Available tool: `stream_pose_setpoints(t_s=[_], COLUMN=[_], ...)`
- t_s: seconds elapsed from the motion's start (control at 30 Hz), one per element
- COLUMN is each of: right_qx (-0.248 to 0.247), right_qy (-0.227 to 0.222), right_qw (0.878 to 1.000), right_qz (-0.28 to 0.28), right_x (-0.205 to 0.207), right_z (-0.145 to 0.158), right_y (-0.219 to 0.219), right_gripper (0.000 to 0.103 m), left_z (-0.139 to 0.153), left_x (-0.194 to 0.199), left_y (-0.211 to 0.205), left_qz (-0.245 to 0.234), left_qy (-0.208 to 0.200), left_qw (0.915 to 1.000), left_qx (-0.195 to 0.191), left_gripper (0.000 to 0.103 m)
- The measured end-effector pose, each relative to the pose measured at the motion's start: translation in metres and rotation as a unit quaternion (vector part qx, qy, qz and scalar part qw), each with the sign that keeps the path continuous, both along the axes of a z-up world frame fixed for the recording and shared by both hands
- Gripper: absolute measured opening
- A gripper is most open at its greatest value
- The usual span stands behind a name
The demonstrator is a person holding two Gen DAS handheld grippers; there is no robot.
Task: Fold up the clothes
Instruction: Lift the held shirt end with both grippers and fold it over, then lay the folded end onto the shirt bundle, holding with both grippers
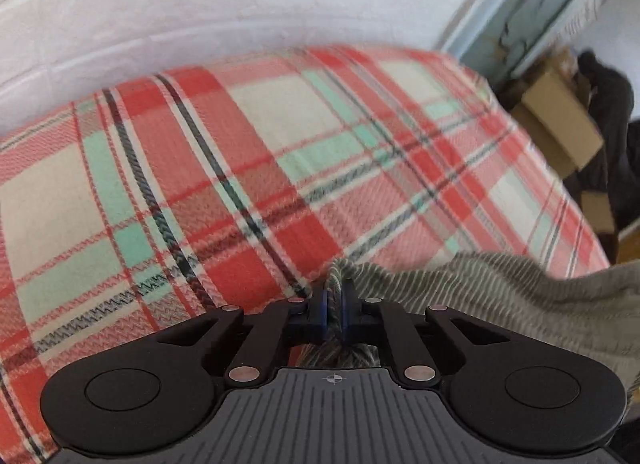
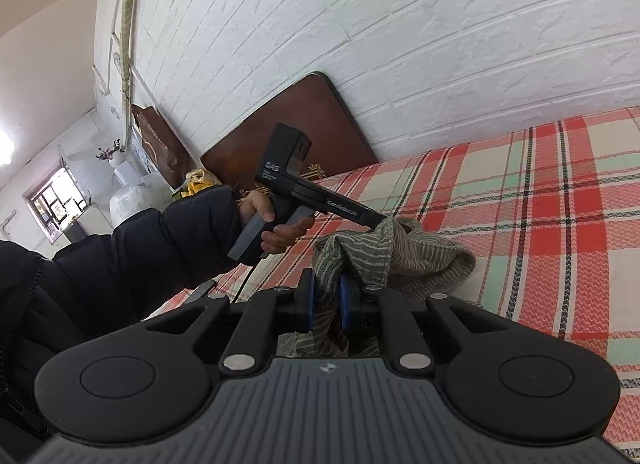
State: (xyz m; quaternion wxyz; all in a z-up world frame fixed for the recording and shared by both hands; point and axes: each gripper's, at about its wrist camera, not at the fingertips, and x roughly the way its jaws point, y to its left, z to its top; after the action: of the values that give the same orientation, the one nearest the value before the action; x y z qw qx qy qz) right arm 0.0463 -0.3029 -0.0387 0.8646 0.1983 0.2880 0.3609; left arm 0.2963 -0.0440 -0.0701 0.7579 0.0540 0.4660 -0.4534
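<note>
We hold a grey-green striped garment (image 2: 384,252) between both tools above a bed spread with a red, cream and mint plaid blanket (image 1: 200,168), each gripper pinching a separate bunch of its fabric. Our left gripper (image 1: 335,304) is clamped tight on a gathered edge, the cloth squeezed into a narrow rope between the blue pads (image 1: 325,310) and trailing off to the right. Our right gripper (image 2: 325,302) likewise bites a fold of the same cloth, while ahead of it the left hand (image 2: 276,224) works the other tool's trigger. We judge the two grips are set on separate points so the garment can be drawn apart and spread flat before any fold; for now it sags in a crumpled heap, its lower part resting on the blanket. The bed runs up against a white brick-pattern wall (image 2: 400,24), closing off that side, with a dark brown board (image 2: 296,124) leaning there. Cardboard boxes (image 1: 560,120) sit beyond the far edge. The widest open stretch of blanket lies to the right in the right wrist view, the likeliest room for laying the garment out.
</note>
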Motion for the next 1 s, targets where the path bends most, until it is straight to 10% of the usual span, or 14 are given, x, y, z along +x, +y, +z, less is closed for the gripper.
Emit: stream_pose_setpoints(t_s=[0.27, 0.5, 0.8, 1.0], right_qx=[-0.032, -0.055, -0.132, -0.189], right_qy=[-0.070, -0.142, -0.076, -0.098], right_qw=[0.997, 0.988, 0.988, 0.976], right_qz=[-0.022, -0.019, 0.032, 0.045], right_x=[0.017, -0.010, -0.081, -0.118], right_z=[0.034, 0.048, -0.025, -0.031], right_y=[-0.001, -0.012, 0.008, 0.028], right_gripper=[0.015, 0.015, 0.018, 0.037], left_z=[0.099, 0.099, 0.000, 0.022], left_x=[-0.056, -0.190, -0.306, -0.316], left_y=[0.082, 0.169, 0.171, 0.168], left_qz=[0.106, 0.159, 0.209, 0.200], left_qy=[-0.075, -0.079, -0.019, -0.089], left_qw=[0.9760, 0.9412, 0.9648, 0.9689], left_qx=[-0.175, -0.287, -0.158, -0.115], left_gripper=[0.002, 0.005, 0.027, 0.037])
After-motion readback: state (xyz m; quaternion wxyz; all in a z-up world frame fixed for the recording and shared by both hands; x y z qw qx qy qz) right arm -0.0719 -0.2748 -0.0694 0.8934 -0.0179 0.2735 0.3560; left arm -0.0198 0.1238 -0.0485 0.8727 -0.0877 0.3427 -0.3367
